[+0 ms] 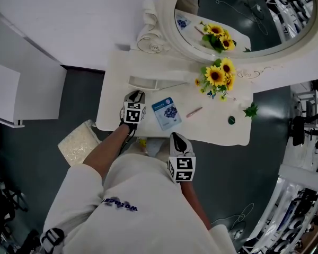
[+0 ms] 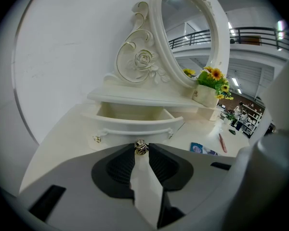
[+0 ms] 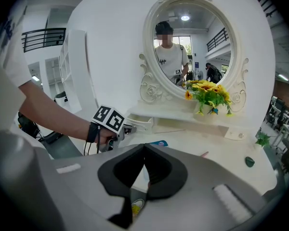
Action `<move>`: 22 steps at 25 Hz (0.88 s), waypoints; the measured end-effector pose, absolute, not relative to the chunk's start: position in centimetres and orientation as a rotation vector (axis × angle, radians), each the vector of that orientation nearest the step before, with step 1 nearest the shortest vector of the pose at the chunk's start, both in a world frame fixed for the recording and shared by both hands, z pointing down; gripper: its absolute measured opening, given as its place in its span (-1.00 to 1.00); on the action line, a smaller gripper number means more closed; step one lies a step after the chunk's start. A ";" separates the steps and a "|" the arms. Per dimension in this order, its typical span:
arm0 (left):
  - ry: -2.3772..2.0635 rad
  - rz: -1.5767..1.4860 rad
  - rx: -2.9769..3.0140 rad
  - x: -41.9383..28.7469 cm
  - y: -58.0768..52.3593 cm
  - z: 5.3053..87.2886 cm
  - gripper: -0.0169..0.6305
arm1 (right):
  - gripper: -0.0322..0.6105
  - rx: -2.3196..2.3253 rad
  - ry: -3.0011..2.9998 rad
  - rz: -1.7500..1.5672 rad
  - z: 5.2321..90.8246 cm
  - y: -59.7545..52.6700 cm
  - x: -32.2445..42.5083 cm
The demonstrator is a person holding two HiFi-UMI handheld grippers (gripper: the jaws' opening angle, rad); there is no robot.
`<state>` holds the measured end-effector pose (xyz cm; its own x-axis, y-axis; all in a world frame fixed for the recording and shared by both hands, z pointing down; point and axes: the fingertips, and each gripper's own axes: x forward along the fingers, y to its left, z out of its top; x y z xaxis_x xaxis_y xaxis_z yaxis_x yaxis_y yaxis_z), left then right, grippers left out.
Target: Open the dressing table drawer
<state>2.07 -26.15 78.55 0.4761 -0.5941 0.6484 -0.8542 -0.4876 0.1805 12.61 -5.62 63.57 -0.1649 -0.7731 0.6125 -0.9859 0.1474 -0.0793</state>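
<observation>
Jaws of left gripper [image 2: 140, 152] pinch knob [image 2: 141, 147] of the pulled-out drawer [image 2: 135, 124].

Reaching out with the bare left arm [image 1: 103, 153] from the lower left toward the middle of the head view. Holding the left gripper [image 1: 136, 96] tipped downward, pinching a small round knob [image 2: 141, 147] between its jaw tips. Holding the right gripper [image 1: 176, 137] just below the middle of the frame, close to the body, tipped downward too. Squeezing its jaws together on nothing. Tucking the right arm [image 1: 193, 197] in below it.
</observation>
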 end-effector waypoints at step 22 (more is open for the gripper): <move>-1.200 0.703 2.228 2.1 -25.0 78.9 -0.65 | -0.86 1.702 -2.010 0.689 63.3 -4.6 12.8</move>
